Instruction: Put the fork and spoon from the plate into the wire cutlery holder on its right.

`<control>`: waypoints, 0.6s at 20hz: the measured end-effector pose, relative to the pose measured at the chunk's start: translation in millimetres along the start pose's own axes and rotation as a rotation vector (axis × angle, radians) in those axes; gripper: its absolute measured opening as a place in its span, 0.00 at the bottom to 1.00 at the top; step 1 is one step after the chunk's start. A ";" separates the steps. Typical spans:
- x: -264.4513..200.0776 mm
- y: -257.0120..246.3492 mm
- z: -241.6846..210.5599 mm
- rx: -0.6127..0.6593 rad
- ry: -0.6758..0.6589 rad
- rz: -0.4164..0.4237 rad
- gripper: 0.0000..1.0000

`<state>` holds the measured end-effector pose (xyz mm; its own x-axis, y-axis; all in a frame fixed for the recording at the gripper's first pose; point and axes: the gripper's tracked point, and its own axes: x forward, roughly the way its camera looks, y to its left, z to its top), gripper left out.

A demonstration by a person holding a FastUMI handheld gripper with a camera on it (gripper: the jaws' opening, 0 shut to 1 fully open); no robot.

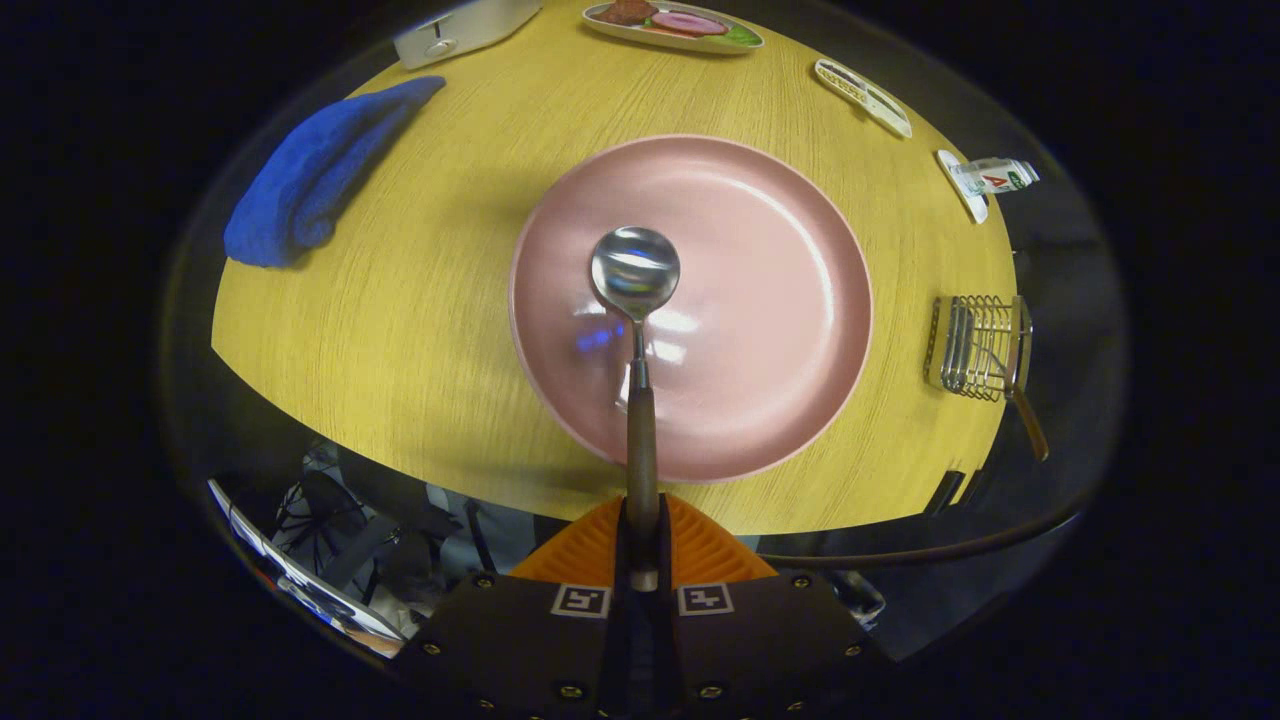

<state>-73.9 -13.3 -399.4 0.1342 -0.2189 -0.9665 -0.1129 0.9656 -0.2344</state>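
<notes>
My gripper [642,535] is shut on the brown wooden handle of the spoon [636,300], both orange fingers pressing it. The spoon's steel bowl hangs over the middle of the pink plate [780,300], which lies bare on the yellow table. To the plate's right, near the table's edge, stands the wire cutlery holder [972,345]. A brown-handled utensil [1024,395], seemingly the fork, sits in it with its handle sticking out towards the near edge.
A folded blue cloth [310,175] lies on the table left of the plate. At the far side are a dish of food [672,24], a white device [460,28], a flat packet [862,96] and a small bottle [992,177]. The table's near edge runs just ahead of my fingers.
</notes>
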 end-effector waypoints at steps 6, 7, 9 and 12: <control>-38.3 -5.2 13.5 0.013 -0.046 -0.060 0.10; -44.4 -4.9 15.5 0.012 -0.051 -0.066 0.10; -51.7 -8.4 18.1 0.006 -0.050 -0.083 0.10; -55.1 -24.1 18.6 0.004 -0.047 -0.109 0.10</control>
<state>-60.2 -21.8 -338.6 0.1916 -0.3159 -0.9292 -0.0908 0.9370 -0.3373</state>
